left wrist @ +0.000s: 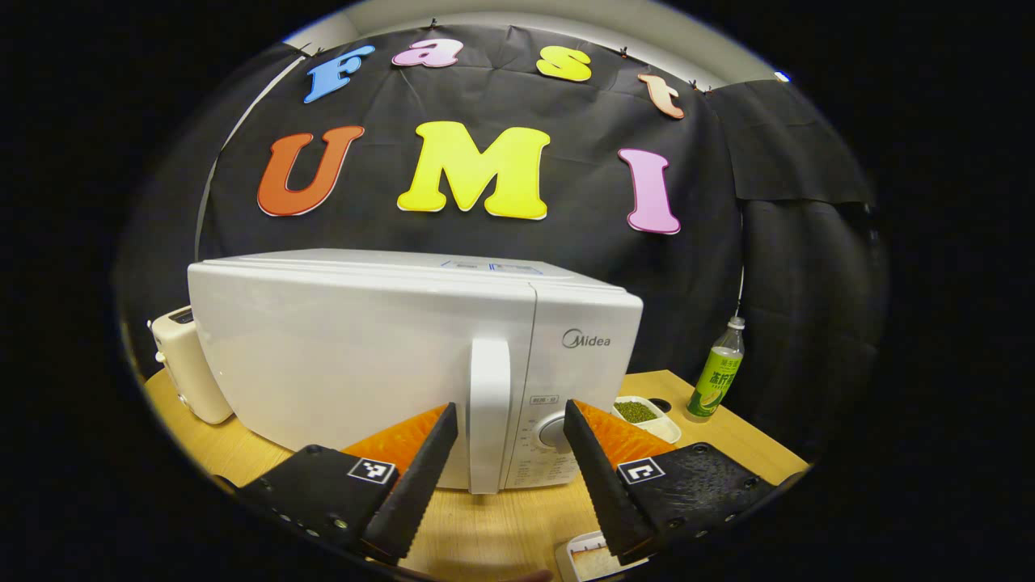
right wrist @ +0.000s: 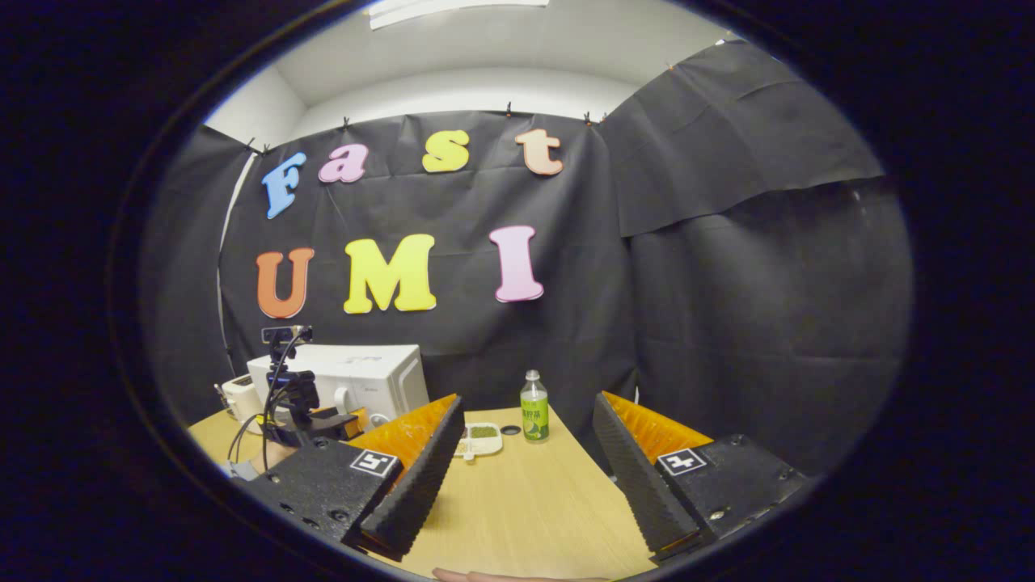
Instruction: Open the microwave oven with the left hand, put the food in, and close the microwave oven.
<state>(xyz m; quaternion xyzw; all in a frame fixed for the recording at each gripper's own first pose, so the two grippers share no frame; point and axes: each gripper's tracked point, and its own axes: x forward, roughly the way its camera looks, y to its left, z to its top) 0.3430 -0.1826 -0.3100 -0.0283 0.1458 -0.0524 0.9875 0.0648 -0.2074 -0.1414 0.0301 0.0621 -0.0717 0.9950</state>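
The white microwave (left wrist: 364, 356) stands on the wooden table (left wrist: 501, 525) with its door closed. Its vertical handle (left wrist: 490, 420) runs down the door's right edge. My left gripper (left wrist: 509, 408) is open, just short of the door, and the handle shows between its two fingers without touching them. A white tray of pale food (left wrist: 589, 558) lies at the near table edge under the right finger. My right gripper (right wrist: 525, 400) is open and holds nothing, hanging over the table (right wrist: 525, 501). In the right gripper view the left gripper (right wrist: 323, 424) sits before the microwave (right wrist: 364, 380).
A small white dish of green beans (left wrist: 647, 414) and a green-labelled bottle (left wrist: 717, 370) stand right of the microwave. A cream toaster (left wrist: 187, 368) is at its left. In the right gripper view the dish (right wrist: 483, 436), bottle (right wrist: 534, 416) and a small black ring (right wrist: 510, 430) sit mid-table.
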